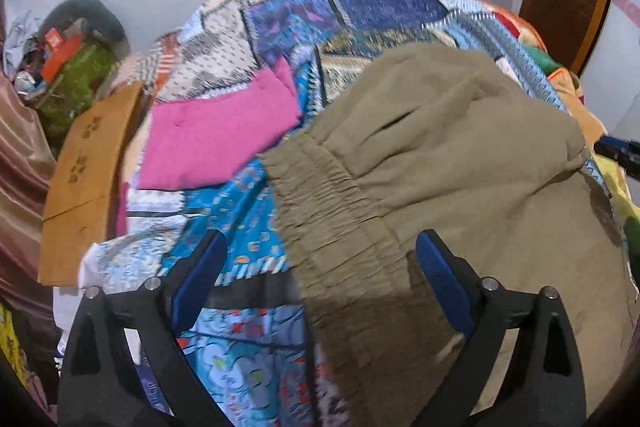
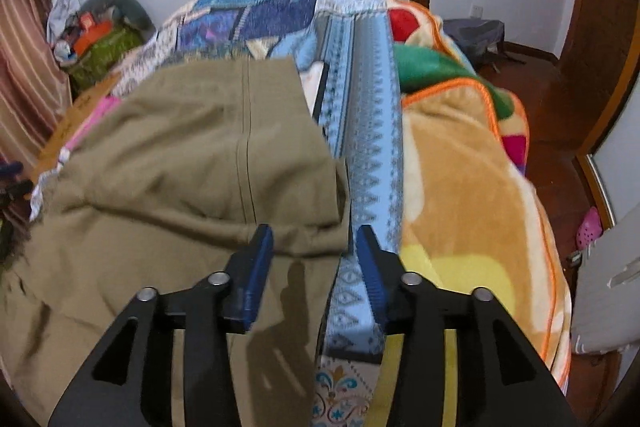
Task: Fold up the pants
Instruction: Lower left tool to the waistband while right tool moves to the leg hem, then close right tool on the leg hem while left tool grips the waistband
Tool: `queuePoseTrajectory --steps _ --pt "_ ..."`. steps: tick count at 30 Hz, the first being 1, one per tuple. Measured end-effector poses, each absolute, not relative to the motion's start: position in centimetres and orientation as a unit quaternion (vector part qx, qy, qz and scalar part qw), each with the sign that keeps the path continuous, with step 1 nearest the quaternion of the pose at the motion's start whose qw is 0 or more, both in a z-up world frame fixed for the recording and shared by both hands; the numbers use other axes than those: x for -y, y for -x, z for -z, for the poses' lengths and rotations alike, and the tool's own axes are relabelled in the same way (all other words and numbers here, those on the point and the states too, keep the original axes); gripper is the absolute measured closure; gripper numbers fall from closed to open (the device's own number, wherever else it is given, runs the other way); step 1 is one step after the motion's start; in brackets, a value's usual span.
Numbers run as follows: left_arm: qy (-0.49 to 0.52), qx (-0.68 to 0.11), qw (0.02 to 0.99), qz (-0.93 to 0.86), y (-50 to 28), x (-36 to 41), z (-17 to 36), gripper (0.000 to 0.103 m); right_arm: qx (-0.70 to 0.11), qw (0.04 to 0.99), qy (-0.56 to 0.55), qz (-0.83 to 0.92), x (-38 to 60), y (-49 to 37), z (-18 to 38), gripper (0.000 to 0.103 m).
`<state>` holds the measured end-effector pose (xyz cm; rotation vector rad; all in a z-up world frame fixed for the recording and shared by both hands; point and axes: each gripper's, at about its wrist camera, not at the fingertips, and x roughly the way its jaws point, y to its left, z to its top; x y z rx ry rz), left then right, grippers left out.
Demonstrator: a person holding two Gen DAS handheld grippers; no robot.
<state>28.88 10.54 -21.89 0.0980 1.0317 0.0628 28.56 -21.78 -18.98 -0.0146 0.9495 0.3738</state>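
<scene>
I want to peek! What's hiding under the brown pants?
The pants lie on a blue patchwork quilt, which shows around their edges. Whatever is beneath their middle stays covered. A pink cloth lies beside them, not underneath.

**No legible text in either view**

You won't find a word, number or brand you can read here. The cardboard box (image 1: 86, 183) at the left edge of the bed carries dark printed marks — symbols or characters, too blurred to make out. The orange packaging (image 1: 58, 55) in the far corner shows no lettering you could decipher either.
</scene>
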Motion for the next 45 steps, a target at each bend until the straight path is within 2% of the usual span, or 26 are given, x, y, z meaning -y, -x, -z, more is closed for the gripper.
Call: queuePoseTrajectory --steps 4,8,9,10,12,13,23,30,35,41,45 --pt "-0.046 -0.523 0.851 -0.036 -30.8 -10.3 24.5 0.007 -0.457 0.871 0.012 -0.179 20.8 -30.4 19.8 0.062" --pt "-0.033 -0.517 0.855 -0.041 -31.4 -11.3 25.4 0.005 -0.473 0.860 0.011 -0.189 19.9 -32.2 22.0 0.062" --pt "-0.041 -0.510 0.858 -0.046 -31.4 -11.4 25.4 0.005 -0.480 0.856 0.013 -0.192 19.6 -32.7 22.8 0.064" --pt "-0.046 -0.506 0.860 -0.047 -31.3 -11.5 25.4 0.005 -0.481 0.855 0.015 -0.193 19.5 -32.6 23.2 0.073" --pt "-0.051 -0.503 0.861 -0.047 -31.2 -11.6 25.6 0.004 -0.470 0.864 0.035 -0.179 19.1 -32.4 23.8 0.084" --pt "-0.054 -0.501 0.862 -0.050 -31.2 -11.5 25.6 0.004 -0.468 0.866 0.037 -0.175 19.0 -32.4 23.9 0.086" --pt "-0.108 -0.480 0.867 -0.086 -30.4 -11.2 25.3 0.004 -0.459 0.870 0.063 -0.172 18.5 -31.9 23.7 0.089" --pt "-0.065 -0.491 0.865 -0.080 -30.8 -13.0 25.9 0.000 -0.455 0.871 0.087 -0.165 17.7 -30.7 23.4 0.090" --pt "-0.038 -0.500 0.863 -0.066 -30.3 -13.4 25.0 0.000 -0.477 0.860 0.078 -0.165 17.8 -31.1 23.2 0.087" --pt "-0.044 -0.460 0.884 -0.068 -30.1 -13.8 21.4 0.000 -0.487 0.851 0.066 -0.185 18.3 -30.6 20.9 0.082" --pt "-0.036 -0.451 0.889 -0.071 -32.0 -14.8 20.4 0.000 -0.454 0.867 0.052 -0.198 17.8 -31.0 18.4 0.061"
